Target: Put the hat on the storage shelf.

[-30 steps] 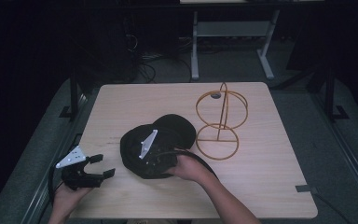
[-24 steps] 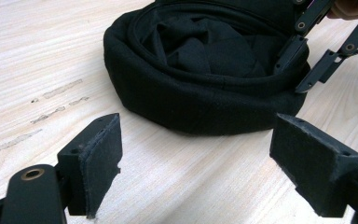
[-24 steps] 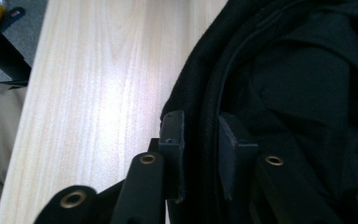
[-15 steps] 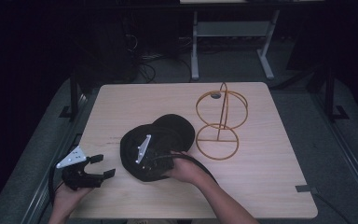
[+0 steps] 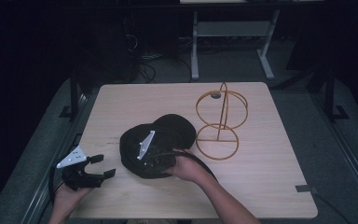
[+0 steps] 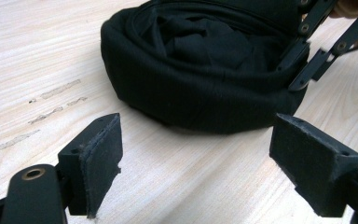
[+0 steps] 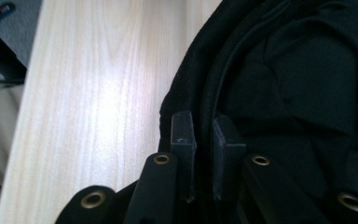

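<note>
The left hand-held gripper (image 5: 100,166) is held released at the counter's (image 5: 261,186) near edge. Just beyond, the cap's (image 5: 161,140) rim has just been clenched by the right hand-held gripper (image 7: 204,135); farther off a wire stand (image 5: 220,121) is seen

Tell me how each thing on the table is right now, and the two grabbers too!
Black cap: upside down on the table, opening up, rim pinched.
Gold wire stand: upright, nothing on it.
Right gripper: jaws have just been closing, now shut on the cap's rim.
Left gripper: jaws open, holding nothing, near the cap.
Table: bearing cap and stand.
</note>
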A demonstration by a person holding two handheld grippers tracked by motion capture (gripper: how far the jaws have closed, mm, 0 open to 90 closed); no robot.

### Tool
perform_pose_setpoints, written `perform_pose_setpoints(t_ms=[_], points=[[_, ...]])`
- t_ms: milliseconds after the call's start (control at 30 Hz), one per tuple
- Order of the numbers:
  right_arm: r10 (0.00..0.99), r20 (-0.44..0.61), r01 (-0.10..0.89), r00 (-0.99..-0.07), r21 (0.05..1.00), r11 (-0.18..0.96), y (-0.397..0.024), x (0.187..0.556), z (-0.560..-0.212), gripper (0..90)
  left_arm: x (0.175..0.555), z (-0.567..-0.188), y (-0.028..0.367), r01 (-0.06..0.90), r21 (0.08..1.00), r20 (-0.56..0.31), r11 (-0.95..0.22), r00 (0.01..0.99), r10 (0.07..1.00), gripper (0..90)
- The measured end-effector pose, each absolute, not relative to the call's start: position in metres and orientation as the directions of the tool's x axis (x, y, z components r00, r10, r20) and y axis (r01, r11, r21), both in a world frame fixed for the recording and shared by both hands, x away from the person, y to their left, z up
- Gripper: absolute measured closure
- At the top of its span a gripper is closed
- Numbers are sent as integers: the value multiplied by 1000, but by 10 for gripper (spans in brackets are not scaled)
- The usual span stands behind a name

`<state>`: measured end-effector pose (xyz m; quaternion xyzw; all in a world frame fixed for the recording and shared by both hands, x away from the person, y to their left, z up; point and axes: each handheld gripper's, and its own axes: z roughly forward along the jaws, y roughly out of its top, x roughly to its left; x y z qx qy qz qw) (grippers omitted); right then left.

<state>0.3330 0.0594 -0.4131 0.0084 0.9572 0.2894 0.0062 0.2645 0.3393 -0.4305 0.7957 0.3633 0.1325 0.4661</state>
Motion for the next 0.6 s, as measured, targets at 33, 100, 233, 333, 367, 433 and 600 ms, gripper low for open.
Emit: perform_pose_setpoints(t_ms=[33, 100, 233, 333, 367, 433, 600], points=[[28, 2, 24, -1000, 570, 822, 56, 334, -408, 810, 265, -431, 339, 453, 839, -126, -303, 702, 701, 166], [32, 8, 30, -999, 589, 808, 54, 334, -403, 811, 265, -430, 339, 451, 840, -128, -301, 704, 699, 166], [42, 35, 55, -999, 624, 780, 47, 336, -394, 810, 265, -430, 338, 448, 843, -129, -297, 705, 697, 166], [44, 37, 57, -998, 634, 772, 44, 336, -389, 809, 265, -429, 338, 445, 844, -126, -300, 708, 695, 168], [44, 32, 54, -999, 643, 764, 42, 336, -384, 809, 265, -428, 337, 442, 847, -129, -294, 708, 695, 169], [41, 36, 55, -999, 657, 752, 40, 337, -378, 808, 265, -428, 336, 440, 851, -131, -289, 708, 694, 169], [37, 42, 56, -998, 681, 730, 35, 336, -366, 808, 264, -424, 333, 433, 855, -130, -286, 713, 689, 169]])
